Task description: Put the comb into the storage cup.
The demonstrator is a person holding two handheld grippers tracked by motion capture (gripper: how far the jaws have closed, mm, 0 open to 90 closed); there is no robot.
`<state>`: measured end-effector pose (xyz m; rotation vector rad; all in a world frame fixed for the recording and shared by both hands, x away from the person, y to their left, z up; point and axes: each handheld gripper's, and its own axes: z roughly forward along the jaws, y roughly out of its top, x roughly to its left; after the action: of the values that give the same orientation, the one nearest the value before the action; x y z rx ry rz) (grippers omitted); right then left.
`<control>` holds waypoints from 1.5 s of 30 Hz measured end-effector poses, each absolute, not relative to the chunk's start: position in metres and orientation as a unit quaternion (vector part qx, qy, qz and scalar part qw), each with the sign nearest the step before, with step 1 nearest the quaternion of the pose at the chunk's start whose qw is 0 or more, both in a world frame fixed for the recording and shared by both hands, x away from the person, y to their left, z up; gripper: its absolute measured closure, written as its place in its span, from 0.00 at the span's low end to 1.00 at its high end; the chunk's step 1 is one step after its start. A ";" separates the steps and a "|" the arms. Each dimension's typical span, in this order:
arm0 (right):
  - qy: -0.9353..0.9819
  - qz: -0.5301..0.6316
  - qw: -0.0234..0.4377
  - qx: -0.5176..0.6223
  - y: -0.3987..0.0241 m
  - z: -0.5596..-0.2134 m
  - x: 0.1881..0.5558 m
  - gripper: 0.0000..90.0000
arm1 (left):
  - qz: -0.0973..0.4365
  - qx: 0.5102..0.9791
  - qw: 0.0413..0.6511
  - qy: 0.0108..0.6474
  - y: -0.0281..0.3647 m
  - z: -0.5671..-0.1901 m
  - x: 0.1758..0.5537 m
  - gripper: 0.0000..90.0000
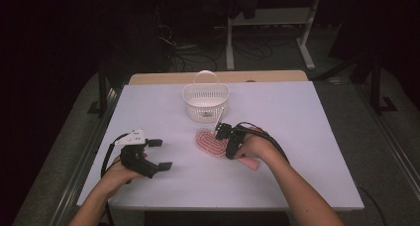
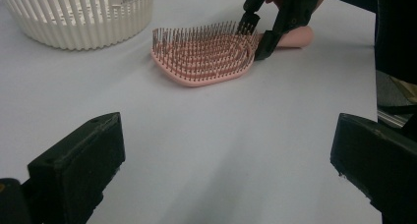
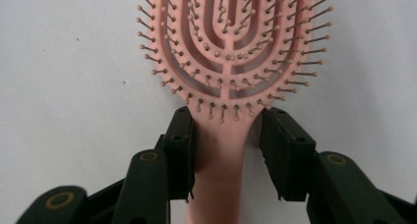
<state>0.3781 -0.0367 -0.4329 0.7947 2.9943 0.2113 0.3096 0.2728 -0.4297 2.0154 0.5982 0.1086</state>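
A pink hairbrush (image 1: 210, 142) lies bristles up on the white table, just in front of the basket, its handle pointing to the right front. My right gripper (image 1: 224, 141) reaches down over the brush's neck. In the right gripper view the hairbrush (image 3: 226, 37) has its neck between the two jaws; one pad is against it and a narrow gap remains at the other. My left gripper (image 1: 161, 154) stands open at the left front with nothing between its fingers. From the left gripper view, the hairbrush (image 2: 201, 54) and right gripper (image 2: 255, 35) lie ahead of the left gripper (image 2: 223, 165).
A white slatted basket (image 1: 198, 109) with a hoop handle stands at the middle back of the table (image 1: 307, 151); the basket (image 2: 74, 17) carries a barcode label. Dark floor, cables and a desk frame lie beyond the far edge.
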 end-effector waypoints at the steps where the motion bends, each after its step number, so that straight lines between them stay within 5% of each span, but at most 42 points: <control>1: 0.964 0.067 0.017 0.256 -0.036 -0.433 0.378 0.65 | 0.045 0.832 0.495 0.247 0.273 -0.430 0.310 0.00; 45: 0.962 0.070 0.013 0.262 -0.039 -0.431 0.379 0.76 | 0.045 0.832 0.495 0.247 0.273 -0.430 0.310 0.00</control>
<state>0.3794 -0.0390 -0.4314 0.8166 2.9987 0.2173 0.3097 0.2732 -0.4300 2.0172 0.5987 0.1089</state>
